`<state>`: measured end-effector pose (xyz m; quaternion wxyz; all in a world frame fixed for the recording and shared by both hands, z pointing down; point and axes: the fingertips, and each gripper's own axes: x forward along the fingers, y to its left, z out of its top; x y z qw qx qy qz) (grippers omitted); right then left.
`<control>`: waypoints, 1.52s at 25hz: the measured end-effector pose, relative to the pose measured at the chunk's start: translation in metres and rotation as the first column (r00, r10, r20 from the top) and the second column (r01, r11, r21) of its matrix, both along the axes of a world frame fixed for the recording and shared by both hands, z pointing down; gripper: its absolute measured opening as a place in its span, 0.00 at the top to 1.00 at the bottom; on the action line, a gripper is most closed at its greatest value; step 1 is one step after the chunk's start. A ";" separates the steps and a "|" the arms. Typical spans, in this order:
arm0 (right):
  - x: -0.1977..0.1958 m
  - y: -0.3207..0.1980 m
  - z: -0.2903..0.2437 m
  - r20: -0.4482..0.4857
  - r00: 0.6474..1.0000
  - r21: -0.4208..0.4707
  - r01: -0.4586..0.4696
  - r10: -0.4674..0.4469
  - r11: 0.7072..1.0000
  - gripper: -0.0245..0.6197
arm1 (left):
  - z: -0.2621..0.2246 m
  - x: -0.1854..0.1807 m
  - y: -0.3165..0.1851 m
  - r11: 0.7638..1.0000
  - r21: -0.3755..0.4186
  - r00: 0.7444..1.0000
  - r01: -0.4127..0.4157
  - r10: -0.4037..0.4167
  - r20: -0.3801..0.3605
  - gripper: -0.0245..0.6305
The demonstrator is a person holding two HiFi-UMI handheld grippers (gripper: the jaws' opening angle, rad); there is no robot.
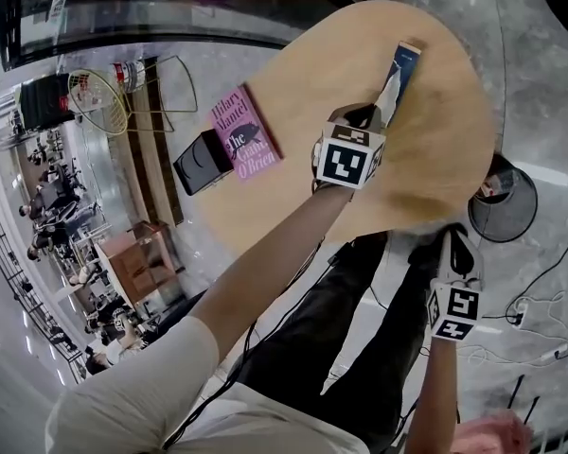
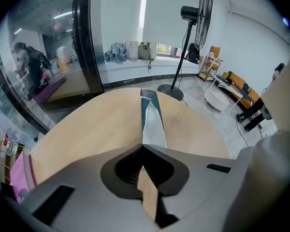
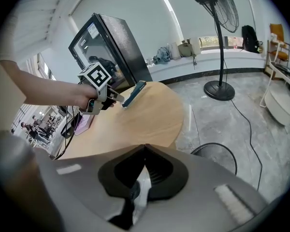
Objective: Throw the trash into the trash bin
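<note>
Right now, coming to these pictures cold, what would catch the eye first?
The left gripper stands out, shut on a torn teal and white wrapper above the round wooden table. A pink book lies at the table's left side in the head view, beside a black box. The right gripper, jaws together, hangs off the table's near edge by the black trash bin on the floor.

Pale, matt, smooth wooden worktop [image 2: 87, 129]; a crinkled teal wrapper [image 2: 152, 124] with shiny silver foil inside; polished, glossy grey stone floor [image 3: 241, 120].
</note>
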<state>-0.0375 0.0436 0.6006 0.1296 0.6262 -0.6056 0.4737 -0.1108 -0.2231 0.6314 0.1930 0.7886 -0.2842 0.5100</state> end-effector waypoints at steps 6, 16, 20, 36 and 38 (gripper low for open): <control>0.008 0.021 -0.005 -0.006 0.999 0.001 -0.033 0.033 0.999 0.95 | -0.013 0.020 0.032 0.996 -0.004 0.996 -0.085 0.085 -0.013 0.95; 0.017 0.070 0.002 -0.003 0.993 -0.004 -0.117 0.117 0.993 0.95 | -0.013 0.067 0.113 0.963 -0.040 0.964 -0.265 0.264 -0.040 0.95; 0.023 0.092 0.004 0.002 0.987 -0.013 -0.161 0.161 0.987 0.95 | -0.007 0.091 0.160 0.934 -0.078 0.937 -0.349 0.345 -0.053 0.95; 0.073 0.181 0.031 0.007 0.947 -0.040 -0.320 0.321 0.947 0.95 | 0.036 0.148 0.296 0.843 -0.169 0.858 -0.511 0.512 -0.038 0.95; 0.080 0.184 0.035 0.009 0.944 -0.038 -0.328 0.329 0.944 0.95 | 0.044 0.152 0.307 0.837 -0.169 0.852 -0.520 0.521 -0.037 0.95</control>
